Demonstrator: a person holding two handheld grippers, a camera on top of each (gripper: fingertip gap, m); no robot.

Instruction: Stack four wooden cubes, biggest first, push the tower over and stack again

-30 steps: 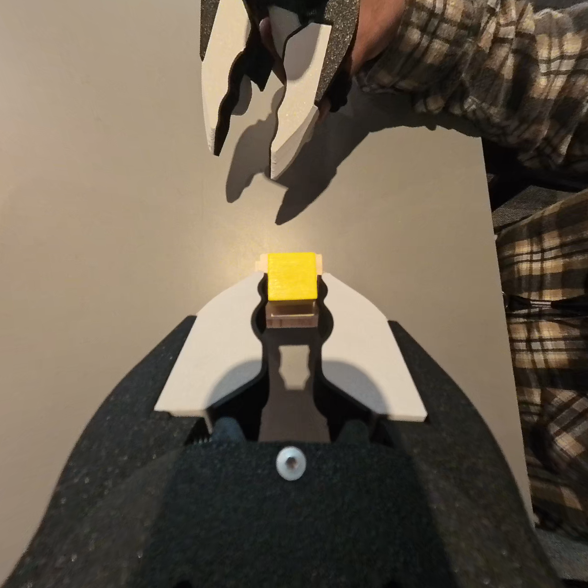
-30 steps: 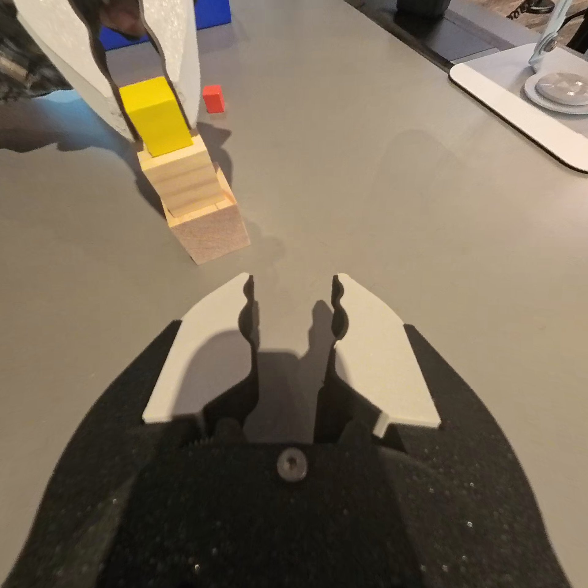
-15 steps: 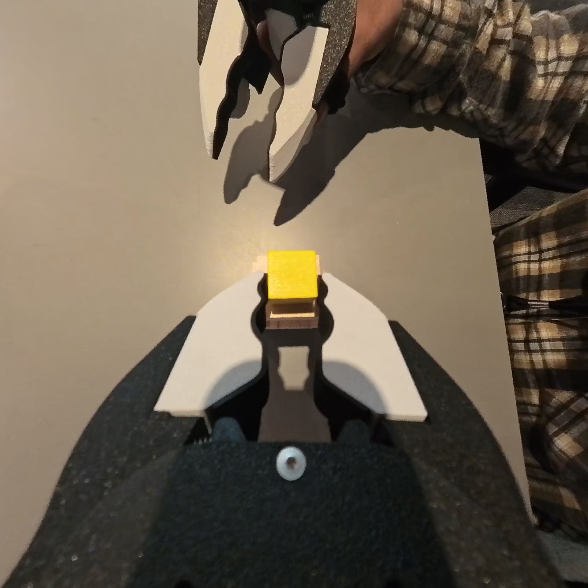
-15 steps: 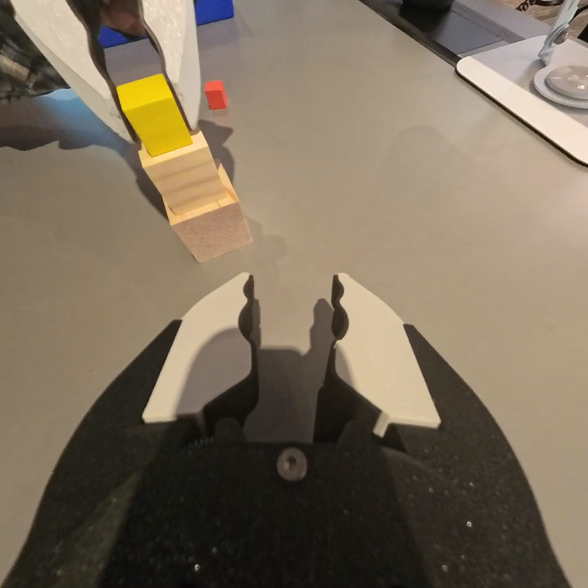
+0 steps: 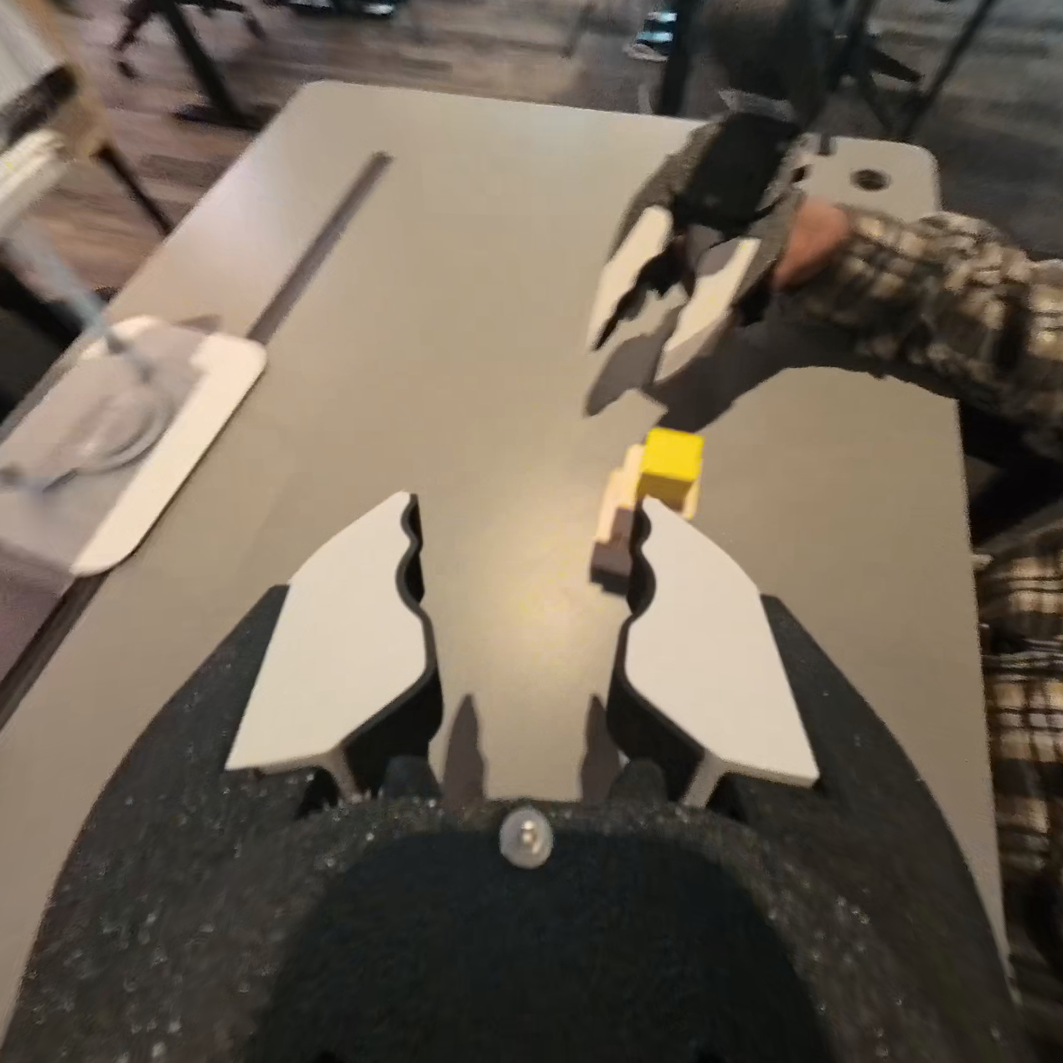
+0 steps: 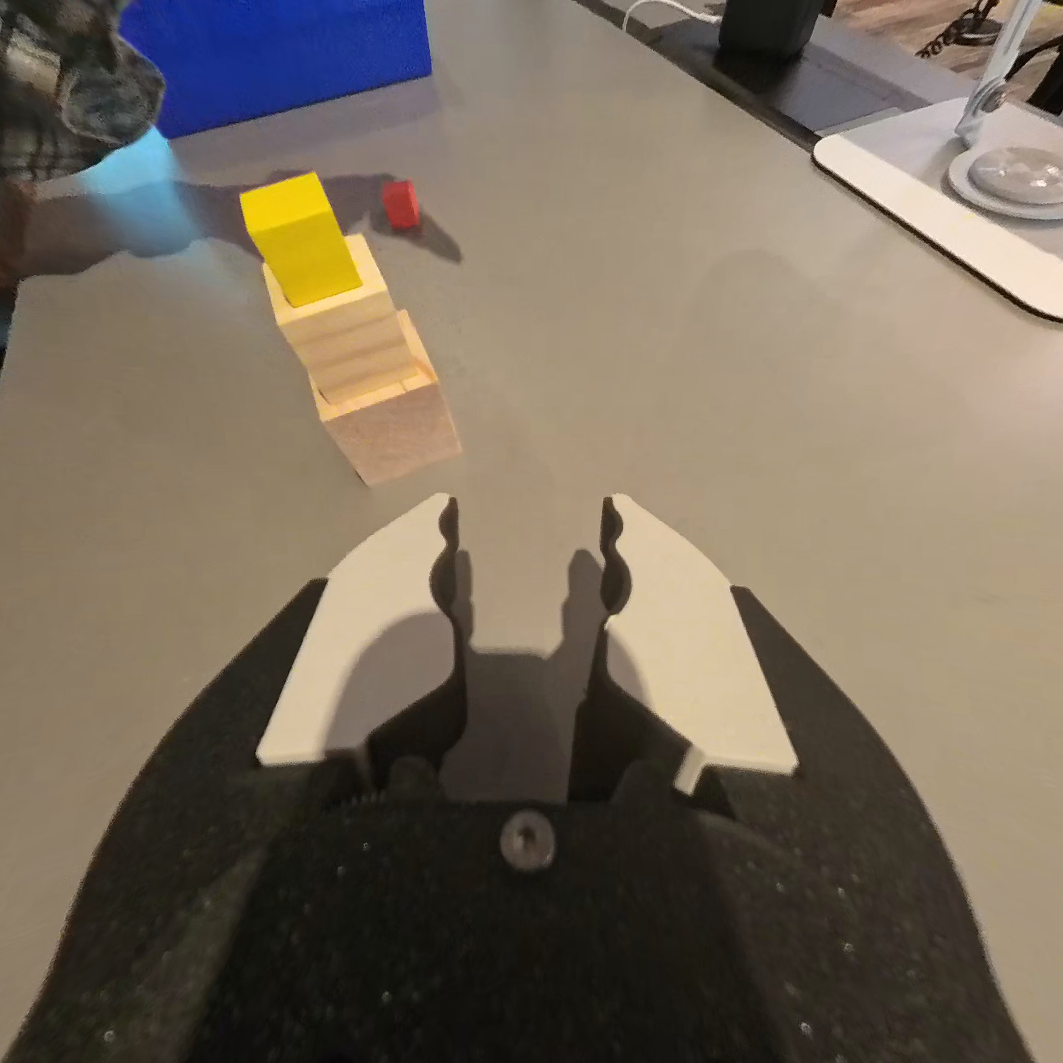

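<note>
One tower (image 6: 356,339) of three cubes stands on the table (image 6: 690,374): two plain wood, one yellow cube (image 6: 299,239) on top. One red cube (image 6: 401,203) lies apart, toward the far edge. Left gripper (image 5: 523,506) and right gripper (image 6: 528,506) are both released, holding nothing.

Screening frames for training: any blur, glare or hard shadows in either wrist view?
Left wrist view: motion blur across the whole frame, and a warm glare patch on the grey table just left of the tower. Right wrist view: mostly sharp, slight smear on the yellow cube and the sleeve; the right claw casts a hard shadow between its fingers; wide-angle stretch toward the edges.
</note>
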